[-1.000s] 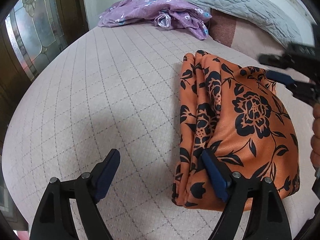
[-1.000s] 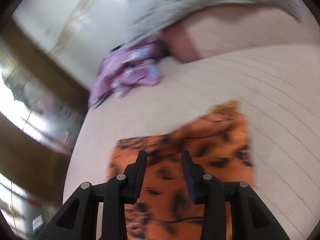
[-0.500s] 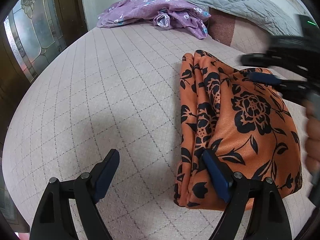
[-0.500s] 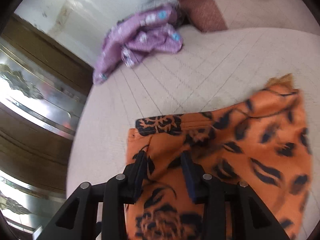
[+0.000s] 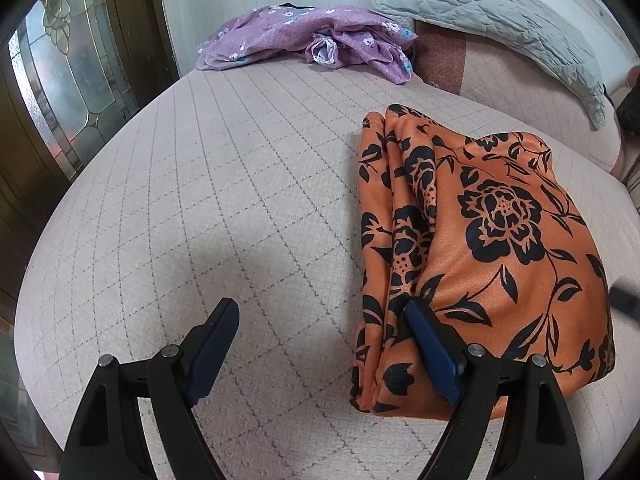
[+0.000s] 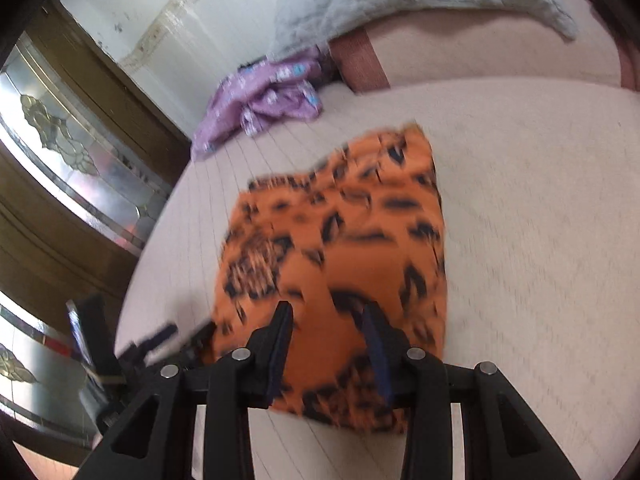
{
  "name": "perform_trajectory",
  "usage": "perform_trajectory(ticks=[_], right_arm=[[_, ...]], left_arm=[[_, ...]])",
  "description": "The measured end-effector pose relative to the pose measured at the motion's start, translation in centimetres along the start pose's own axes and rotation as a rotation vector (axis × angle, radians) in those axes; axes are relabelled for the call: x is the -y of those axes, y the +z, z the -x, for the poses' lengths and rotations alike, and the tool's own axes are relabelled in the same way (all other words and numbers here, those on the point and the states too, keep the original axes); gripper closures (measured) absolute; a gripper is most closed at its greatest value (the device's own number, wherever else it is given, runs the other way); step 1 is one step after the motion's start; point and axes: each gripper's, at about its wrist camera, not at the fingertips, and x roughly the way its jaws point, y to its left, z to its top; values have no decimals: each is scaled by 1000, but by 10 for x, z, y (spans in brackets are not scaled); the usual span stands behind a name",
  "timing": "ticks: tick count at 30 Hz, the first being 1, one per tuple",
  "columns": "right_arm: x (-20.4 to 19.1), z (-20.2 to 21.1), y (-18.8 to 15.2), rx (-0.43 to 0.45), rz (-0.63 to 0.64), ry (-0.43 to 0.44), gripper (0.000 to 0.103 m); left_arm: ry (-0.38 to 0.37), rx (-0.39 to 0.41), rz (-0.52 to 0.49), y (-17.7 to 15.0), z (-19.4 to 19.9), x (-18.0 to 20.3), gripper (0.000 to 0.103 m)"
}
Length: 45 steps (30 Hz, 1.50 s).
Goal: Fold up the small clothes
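left gripper [image 5: 322, 326]: matte black plastic arms on my rig, kinda triangular with cut-out slots, one round silver screw head on each link

left fingers [image 5: 432, 354]: flat dark navy blue pads, look rubbery, long and slim

right gripper [image 6: 328, 328]: same black frame, four shiny silver screws across it

right fingers [image 6: 282, 344]: same navy strips, bit blurry on my feed

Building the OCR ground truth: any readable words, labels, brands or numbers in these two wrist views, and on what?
None readable.
Orange floral garment: pattern only, no visible tag.
Purple flowered garment: print only.
Left gripper, right gripper: no markings visible.
Right wrist view is motion-blurred.
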Motion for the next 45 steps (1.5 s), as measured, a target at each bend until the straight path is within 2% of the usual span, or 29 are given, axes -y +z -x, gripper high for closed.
perform_trajectory(ticks=[2, 7, 13, 18, 24, 28, 31, 38, 45], right_arm=[[11, -21, -15, -65, -24, -22, 62], [32, -22, -22, -19, -101, 71, 61], [41, -19, -29, 15, -78, 116, 61], [34, -16, -40, 74, 3, 94, 61], [32, -11, -36, 64, 12, 96, 61], [40, 7, -34, 55, -38, 185, 45], [49, 24, -33, 100, -59, 161, 38], [65, 37, -24, 134, -105, 153, 38], [67, 32, -14, 139, -108, 150, 37]], left_arm=[[0, 2, -3, -1, 0, 0, 16], [15, 12, -2, -3, -1, -1, 10], [26, 10, 0, -1, -4, -1, 9], [43, 24, -17, -1, -4, 1, 9], [53, 43, -25, -2, 1, 5, 9], [50, 57, -22, 0, 9, 5, 9], [46, 88, -19, 2, 19, 5, 9], [39, 181, 7, 9, 42, 0, 9], [19, 165, 17, 16, 37, 1, 9]])
